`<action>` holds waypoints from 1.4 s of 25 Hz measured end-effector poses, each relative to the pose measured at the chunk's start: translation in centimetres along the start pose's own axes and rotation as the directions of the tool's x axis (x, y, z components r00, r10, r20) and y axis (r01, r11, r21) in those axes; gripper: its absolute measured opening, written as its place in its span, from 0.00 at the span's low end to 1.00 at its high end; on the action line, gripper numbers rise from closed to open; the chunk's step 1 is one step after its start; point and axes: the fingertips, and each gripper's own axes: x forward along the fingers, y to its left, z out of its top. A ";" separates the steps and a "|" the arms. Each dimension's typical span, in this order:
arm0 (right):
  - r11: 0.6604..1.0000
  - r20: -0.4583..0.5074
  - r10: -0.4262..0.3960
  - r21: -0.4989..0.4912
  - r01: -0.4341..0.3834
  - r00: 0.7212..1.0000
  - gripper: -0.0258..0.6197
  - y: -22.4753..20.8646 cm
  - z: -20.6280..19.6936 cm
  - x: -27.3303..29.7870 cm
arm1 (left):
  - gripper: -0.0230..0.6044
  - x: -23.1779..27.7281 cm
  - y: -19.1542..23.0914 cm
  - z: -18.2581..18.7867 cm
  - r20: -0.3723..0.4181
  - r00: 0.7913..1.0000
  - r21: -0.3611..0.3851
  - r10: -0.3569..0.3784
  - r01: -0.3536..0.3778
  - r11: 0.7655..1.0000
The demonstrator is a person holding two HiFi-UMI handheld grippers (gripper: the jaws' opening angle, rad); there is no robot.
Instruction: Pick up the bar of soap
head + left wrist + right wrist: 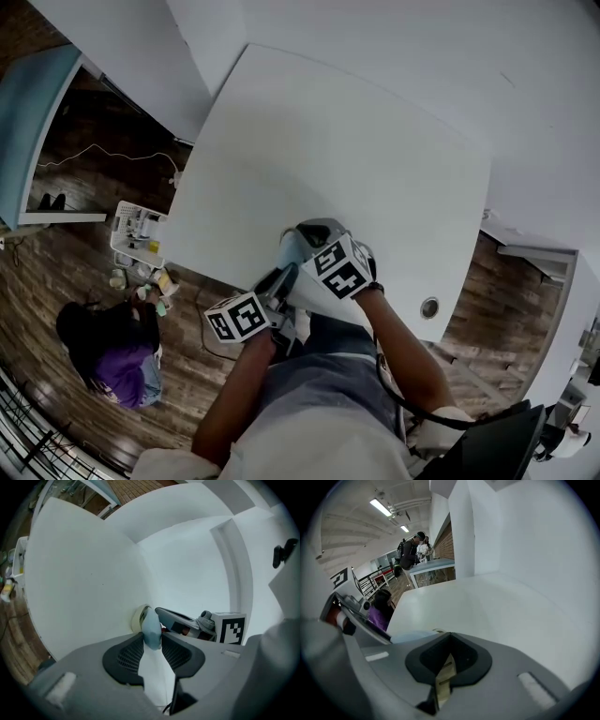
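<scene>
White table [309,150], near edge: left gripper [152,638] pinches the pale blue bar of soap [151,623]; right gripper [449,660] is pressed onto a thin cream strip [443,681]. Lift should go straight up with a firm grip, since the soap looks slippery and a cream ring [137,619] sits just behind it

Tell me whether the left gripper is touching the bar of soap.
Touching. The left gripper view shows the left gripper clamped on both sides of the blue bar of soap.

The right gripper [449,645] hides most of the bar of soap [410,636]; the cream strip [445,673] it pinches is unidentifiable.
</scene>
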 end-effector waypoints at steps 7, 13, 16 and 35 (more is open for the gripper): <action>1.000 0.007 -0.005 0.030 0.005 1.000 0.04 -0.2 0.0 0.0 | 0.23 -0.2 -0.6 1.2 -0.029 0.997 0.253 0.074 -0.065 0.965; 0.997 0.023 -0.038 0.070 0.036 0.999 0.04 -0.3 -0.1 -0.1 | 0.24 -0.1 -1.0 2.5 -0.040 0.994 0.370 0.097 -0.075 0.926; 0.994 0.030 -0.055 0.091 0.052 0.998 0.04 -0.4 -0.2 -0.2 | 0.25 0.3 -1.0 3.1 -0.045 0.994 0.395 0.096 -0.071 0.916; 0.983 0.051 -0.101 0.161 0.092 0.994 0.04 -0.5 -0.9 -0.6 | 0.23 1.3 -2.4 4.4 -0.007 0.999 0.521 0.054 -0.043 0.853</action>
